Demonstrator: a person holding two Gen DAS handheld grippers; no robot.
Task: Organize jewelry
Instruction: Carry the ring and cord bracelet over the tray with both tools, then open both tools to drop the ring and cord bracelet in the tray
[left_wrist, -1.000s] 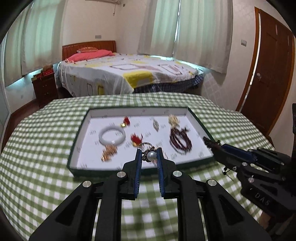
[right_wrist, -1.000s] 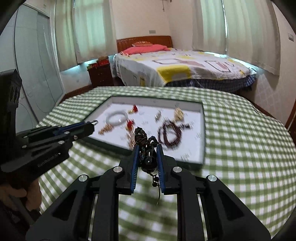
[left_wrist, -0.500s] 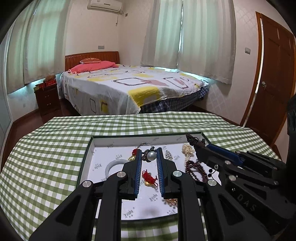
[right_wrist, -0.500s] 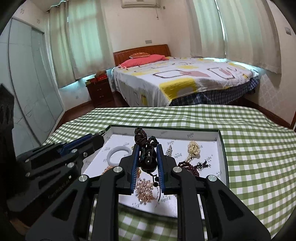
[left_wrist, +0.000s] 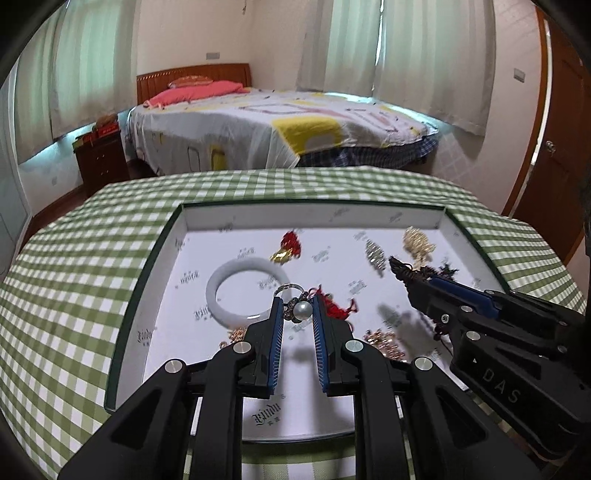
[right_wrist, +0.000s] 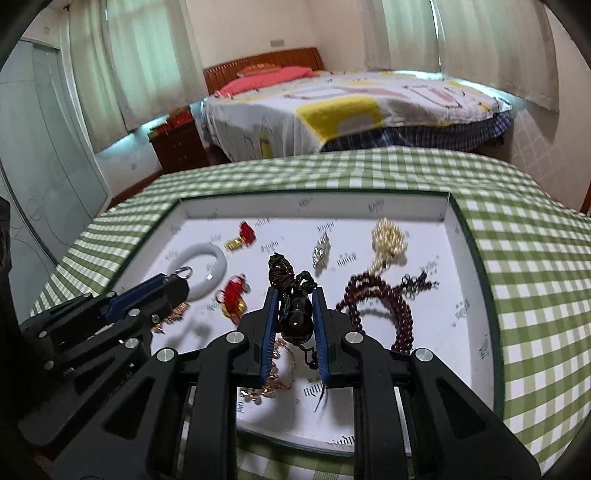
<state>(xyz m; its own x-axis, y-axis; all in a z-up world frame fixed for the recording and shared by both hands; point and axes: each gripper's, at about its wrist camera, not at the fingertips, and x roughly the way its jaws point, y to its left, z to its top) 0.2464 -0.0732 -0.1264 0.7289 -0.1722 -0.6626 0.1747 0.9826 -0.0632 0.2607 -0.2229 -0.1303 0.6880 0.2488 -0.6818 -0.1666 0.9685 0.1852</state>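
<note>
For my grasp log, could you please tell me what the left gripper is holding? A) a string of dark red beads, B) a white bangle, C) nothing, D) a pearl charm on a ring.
D: the left gripper is shut on the pearl charm, while the white bangle lies in the tray.

Bare tray floor (left_wrist: 221, 369) lies open left of the white bangle (left_wrist: 246, 291); right gripper (left_wrist: 399, 266) crowds the bead side.

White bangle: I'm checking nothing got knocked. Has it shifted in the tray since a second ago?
No. The white bangle lies in the tray's left half, near the red charm, as before; only the cameras moved.
</note>
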